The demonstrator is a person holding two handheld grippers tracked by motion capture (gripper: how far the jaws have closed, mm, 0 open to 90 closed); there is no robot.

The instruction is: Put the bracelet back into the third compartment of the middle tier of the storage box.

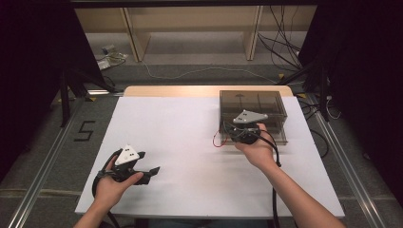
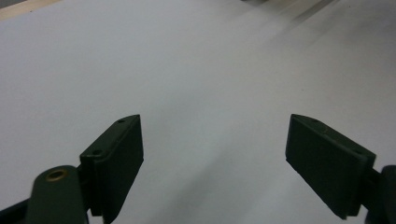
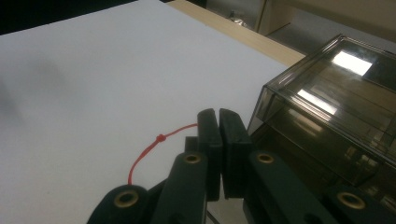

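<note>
A red cord (image 3: 154, 147) is pinched in the closed right gripper (image 3: 218, 122), just left of the smoked plastic box (image 3: 327, 116), while the left gripper (image 2: 215, 154), jaws apart, is held well away.

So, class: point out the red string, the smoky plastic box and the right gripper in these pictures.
red string (image 3: 145, 150), right gripper view, on the curve beside its knot.
box (image 3: 327, 88), right gripper view, on its clear lid.
right gripper (image 3: 218, 122), right gripper view, at the seam between its closed jaw tips.

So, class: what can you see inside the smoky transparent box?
Through the tinted lid of the box, faint dividers and glare patches show. Any contents are too dark to tell. The right claw, shut on a red string, covers its near corner.
</note>
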